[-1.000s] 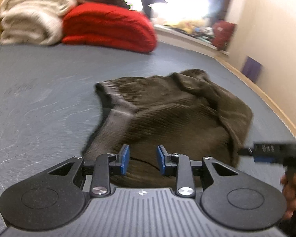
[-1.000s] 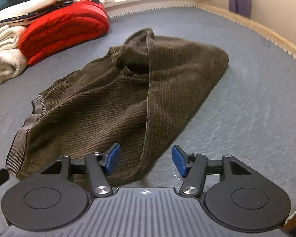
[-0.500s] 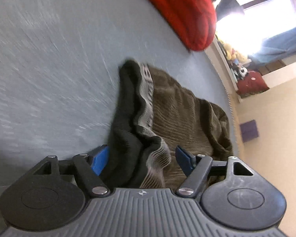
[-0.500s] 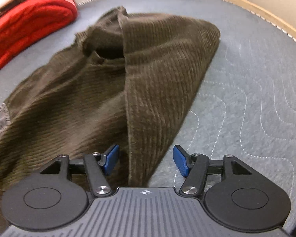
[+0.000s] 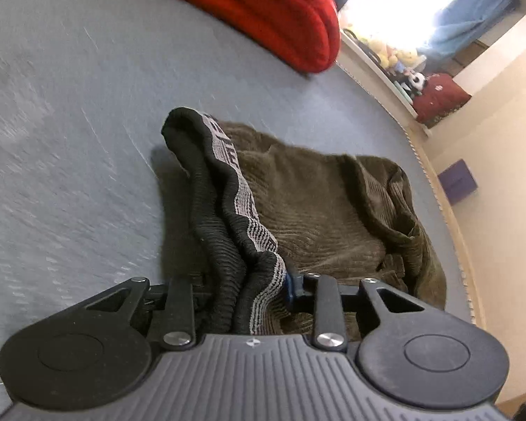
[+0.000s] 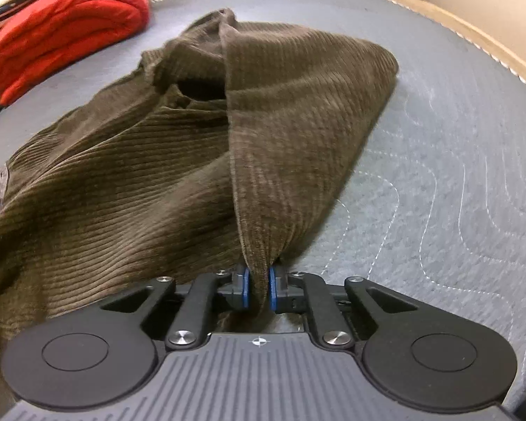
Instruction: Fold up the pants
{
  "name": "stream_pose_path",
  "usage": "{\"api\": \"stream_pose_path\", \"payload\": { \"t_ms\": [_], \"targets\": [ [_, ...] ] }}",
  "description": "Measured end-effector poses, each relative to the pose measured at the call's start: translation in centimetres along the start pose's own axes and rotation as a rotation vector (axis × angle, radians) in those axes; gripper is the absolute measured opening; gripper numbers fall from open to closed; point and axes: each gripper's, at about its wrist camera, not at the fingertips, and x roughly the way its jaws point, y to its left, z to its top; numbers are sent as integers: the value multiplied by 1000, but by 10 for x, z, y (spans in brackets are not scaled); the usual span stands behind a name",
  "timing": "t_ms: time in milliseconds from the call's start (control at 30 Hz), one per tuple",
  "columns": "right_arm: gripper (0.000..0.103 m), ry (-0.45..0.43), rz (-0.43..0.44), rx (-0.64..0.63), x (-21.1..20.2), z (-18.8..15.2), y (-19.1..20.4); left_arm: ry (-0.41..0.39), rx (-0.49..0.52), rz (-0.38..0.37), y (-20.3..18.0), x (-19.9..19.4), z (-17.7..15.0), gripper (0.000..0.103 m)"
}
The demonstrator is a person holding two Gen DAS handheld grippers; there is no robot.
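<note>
Brown corduroy pants [image 5: 315, 203] lie rumpled on a grey quilted mattress [image 5: 70, 122]. Their black and grey elastic waistband [image 5: 228, 182] runs bunched down into my left gripper [image 5: 245, 291]. Its jaws are closing and the band fills the gap between them. In the right wrist view the pants [image 6: 122, 182] spread away to the left. A raised fold of the cloth runs down into my right gripper [image 6: 258, 291]. Those jaws are closing too, and the blue pads [image 6: 245, 289] pinch that fold.
A folded red blanket [image 5: 263, 17] lies at the far side of the mattress, also seen as the red blanket [image 6: 63, 35]. A wooden bed edge [image 6: 473, 35] and a cream wall bound the right side. A purple box [image 5: 457, 182] and a shelf of plush toys [image 5: 396, 59] stand beyond.
My left gripper swung over to the waistband, rolled, opened wide around it and closed on it. My right gripper sank onto a fold of the pants and closed on it.
</note>
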Motion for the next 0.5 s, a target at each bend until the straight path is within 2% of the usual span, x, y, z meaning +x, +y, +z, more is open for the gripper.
{"api": "stream_pose_path", "payload": {
  "t_ms": [167, 333, 400, 433, 500],
  "targets": [
    [9, 11, 114, -172, -42, -20, 37, -73, 70, 160, 25, -64, 5, 31],
    [9, 56, 239, -358, -87, -69, 93, -44, -1, 261, 81, -129, 3, 31],
    [9, 74, 264, -398, -97, -86, 108, -14, -38, 285, 103, -150, -6, 36],
    [9, 81, 264, -416, -101, -93, 114, -15, -49, 313, 106, -159, -10, 45],
    [9, 93, 259, -430, -110, -103, 117, -74, -13, 435, 102, -176, -26, 59]
  ]
}}
